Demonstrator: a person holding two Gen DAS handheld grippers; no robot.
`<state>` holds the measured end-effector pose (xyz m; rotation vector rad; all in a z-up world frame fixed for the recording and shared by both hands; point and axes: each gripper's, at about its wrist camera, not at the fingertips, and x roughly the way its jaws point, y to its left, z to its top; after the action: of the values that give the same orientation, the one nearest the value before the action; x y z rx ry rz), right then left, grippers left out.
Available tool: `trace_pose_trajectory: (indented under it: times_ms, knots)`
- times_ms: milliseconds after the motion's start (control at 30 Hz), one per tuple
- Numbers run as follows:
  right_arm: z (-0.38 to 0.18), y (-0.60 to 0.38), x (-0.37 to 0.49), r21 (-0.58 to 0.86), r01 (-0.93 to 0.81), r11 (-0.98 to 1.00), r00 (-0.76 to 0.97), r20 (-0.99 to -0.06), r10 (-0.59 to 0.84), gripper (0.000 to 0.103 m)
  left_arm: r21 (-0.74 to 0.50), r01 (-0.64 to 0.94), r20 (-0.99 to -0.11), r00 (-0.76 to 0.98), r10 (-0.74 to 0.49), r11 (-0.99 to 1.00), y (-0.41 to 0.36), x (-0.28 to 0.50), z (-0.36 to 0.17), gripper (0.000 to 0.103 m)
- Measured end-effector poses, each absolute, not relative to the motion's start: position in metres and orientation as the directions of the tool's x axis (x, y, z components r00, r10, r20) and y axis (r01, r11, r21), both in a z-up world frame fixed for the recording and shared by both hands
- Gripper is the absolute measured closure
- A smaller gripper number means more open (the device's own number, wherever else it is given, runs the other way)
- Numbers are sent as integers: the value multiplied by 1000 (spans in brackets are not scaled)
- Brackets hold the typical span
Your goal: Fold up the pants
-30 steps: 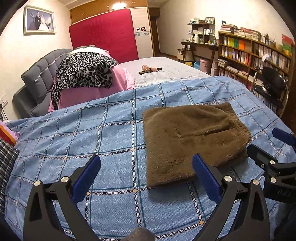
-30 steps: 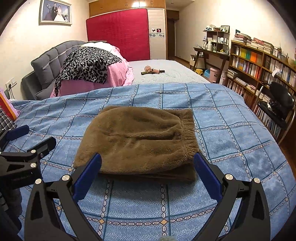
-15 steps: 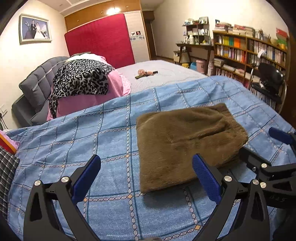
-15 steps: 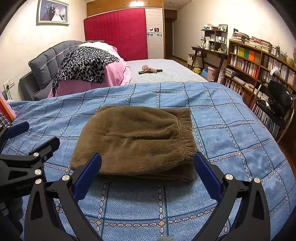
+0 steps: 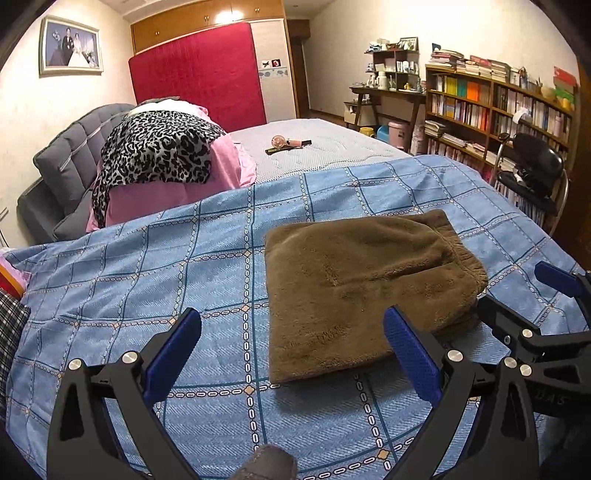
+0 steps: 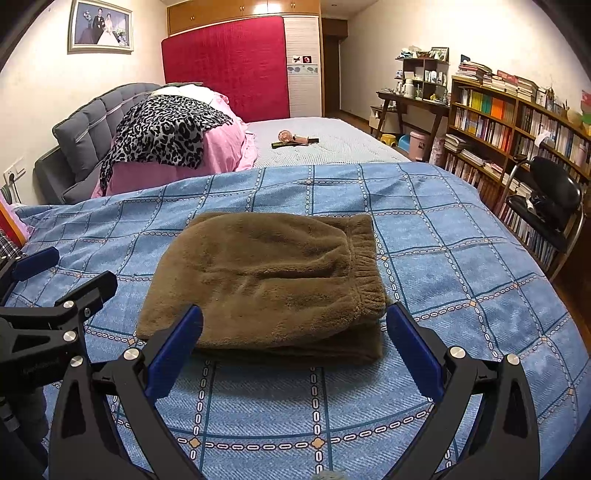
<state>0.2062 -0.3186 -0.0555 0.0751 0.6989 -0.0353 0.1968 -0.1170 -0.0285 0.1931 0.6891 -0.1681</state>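
folded pants (image 5: 362, 291), blue bedspread (image 5: 147, 266), tools apart

bedroom: red headboard (image 6: 225, 62), bookshelf (image 6: 517, 122), framed wall photo (image 6: 99, 26)

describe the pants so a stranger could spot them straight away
Start at the blue checked bedspread covering the near bed. In its middle lies a fuzzy brown folded bundle, the pants, elastic waistband at its right edge. Nothing else there is brown or plush.

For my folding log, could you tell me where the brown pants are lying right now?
The brown pants lie folded on the blue checked bedspread, just beyond the open right gripper.
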Motion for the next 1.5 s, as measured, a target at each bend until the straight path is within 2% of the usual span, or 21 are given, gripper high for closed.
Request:
trace_pose_trajectory:
  times_ms: [1500]
  knots:
    - [-39,-310,185,47,53,997,782,-624,-13,3,115,198,-631,771,-82,973,-107,173,-14,5]
